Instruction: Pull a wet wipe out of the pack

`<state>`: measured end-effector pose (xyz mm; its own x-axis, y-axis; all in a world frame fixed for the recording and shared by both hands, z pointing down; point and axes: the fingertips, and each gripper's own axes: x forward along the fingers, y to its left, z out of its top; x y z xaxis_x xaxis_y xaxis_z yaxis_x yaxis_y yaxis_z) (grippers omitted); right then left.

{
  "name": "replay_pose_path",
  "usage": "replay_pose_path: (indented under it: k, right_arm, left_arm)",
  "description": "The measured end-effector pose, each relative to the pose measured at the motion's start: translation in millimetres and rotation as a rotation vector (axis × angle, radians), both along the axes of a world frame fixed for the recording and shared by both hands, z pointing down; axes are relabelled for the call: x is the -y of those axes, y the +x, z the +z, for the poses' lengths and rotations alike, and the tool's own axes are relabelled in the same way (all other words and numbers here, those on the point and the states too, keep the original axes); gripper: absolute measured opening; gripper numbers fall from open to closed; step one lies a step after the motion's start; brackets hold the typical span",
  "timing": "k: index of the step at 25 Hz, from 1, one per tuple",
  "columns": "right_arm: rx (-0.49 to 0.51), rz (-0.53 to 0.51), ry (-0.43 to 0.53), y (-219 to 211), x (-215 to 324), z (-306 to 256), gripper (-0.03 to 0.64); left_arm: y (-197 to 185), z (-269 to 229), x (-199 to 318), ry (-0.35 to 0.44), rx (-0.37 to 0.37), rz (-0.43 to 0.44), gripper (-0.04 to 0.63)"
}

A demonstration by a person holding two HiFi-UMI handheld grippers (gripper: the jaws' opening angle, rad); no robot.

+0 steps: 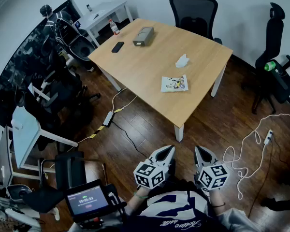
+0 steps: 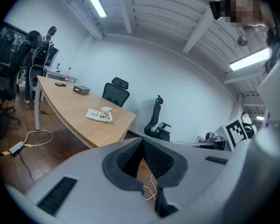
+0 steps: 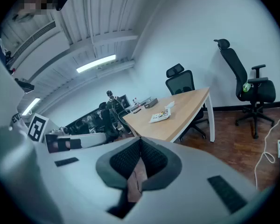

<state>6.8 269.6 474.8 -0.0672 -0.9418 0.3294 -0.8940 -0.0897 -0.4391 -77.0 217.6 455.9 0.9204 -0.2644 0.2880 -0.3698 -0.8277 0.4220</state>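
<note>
The wet wipe pack [image 1: 174,83] lies flat on the wooden table [image 1: 135,64], near its front right edge. It also shows in the left gripper view [image 2: 99,115] and the right gripper view [image 3: 159,117]. A crumpled white wipe [image 1: 182,61] sits just behind the pack. Both grippers hang low by the person's body, well short of the table and over the wooden floor. My left gripper [image 1: 168,151] is shut, its pads meeting at the tips [image 2: 142,141] with nothing between them. My right gripper [image 1: 200,151] is shut and empty too [image 3: 140,141].
A grey box [image 1: 143,36] and a black phone [image 1: 117,47] lie at the table's far end. Black office chairs [image 1: 193,11] [image 1: 273,64] stand behind and to the right. White cable [image 1: 246,153] and a power strip [image 1: 108,118] lie on the floor. Chairs and equipment crowd the left [image 1: 48,81].
</note>
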Motion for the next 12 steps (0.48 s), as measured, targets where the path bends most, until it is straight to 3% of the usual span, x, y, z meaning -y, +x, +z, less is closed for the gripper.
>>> replay_pose_path:
  k: [6, 12]
  right_arm:
    - [-0.009, 0.037, -0.019, 23.9, 71.8, 4.1, -0.011]
    - [0.002, 0.05, -0.009, 19.6, 163.4, -7.7, -0.009]
  left_arm:
    - [19.6, 4.3, 78.5, -0.001, -0.006, 0.021, 0.003]
    - [18.1, -10.8, 183.7, 0.003, -0.045, 0.013, 0.003]
